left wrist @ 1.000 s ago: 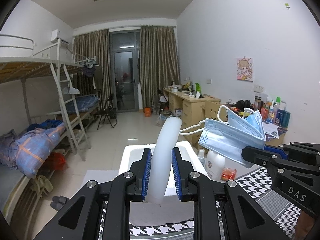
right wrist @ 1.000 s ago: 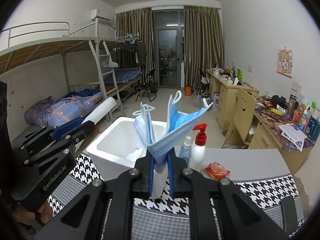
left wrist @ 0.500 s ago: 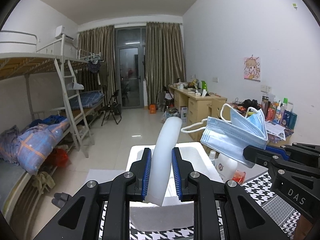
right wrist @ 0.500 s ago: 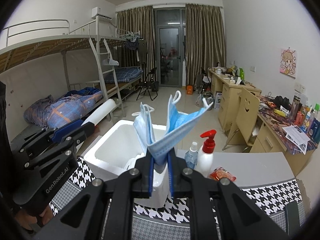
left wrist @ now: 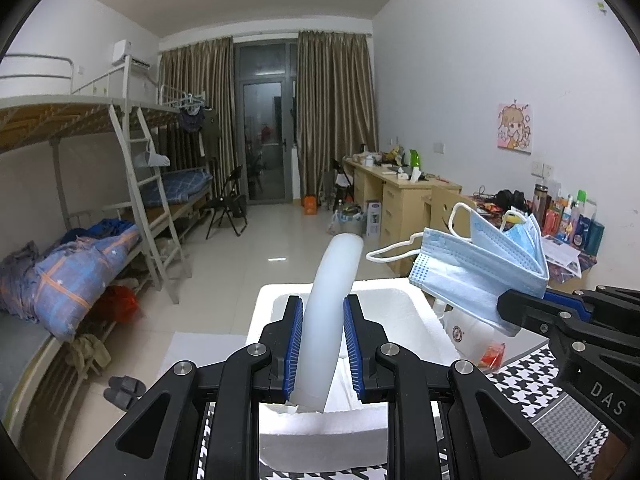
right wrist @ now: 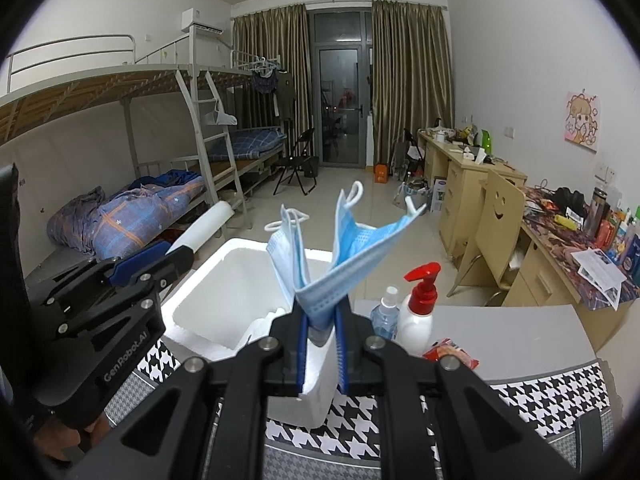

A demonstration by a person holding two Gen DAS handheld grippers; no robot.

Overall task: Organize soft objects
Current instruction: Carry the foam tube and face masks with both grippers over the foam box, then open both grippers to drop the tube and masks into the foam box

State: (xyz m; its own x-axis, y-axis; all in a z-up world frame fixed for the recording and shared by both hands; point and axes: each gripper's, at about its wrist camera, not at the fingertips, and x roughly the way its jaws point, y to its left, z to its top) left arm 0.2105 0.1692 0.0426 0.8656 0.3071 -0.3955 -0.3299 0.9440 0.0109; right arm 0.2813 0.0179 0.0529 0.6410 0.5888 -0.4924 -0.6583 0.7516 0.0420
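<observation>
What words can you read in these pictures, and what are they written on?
"DAS": on the right gripper, seen from the left camera.
"GenRobot.AI": on the left gripper, seen from the right camera.
Too small or blurred: labels on the pump bottle, the red packet and the desk bottles.

Left gripper (left wrist: 319, 350): fingers clamped, lower centre of the left wrist frame. Right gripper (right wrist: 322, 350): fingers clamped, lower centre of the right wrist frame. Both angled slightly downward.
</observation>
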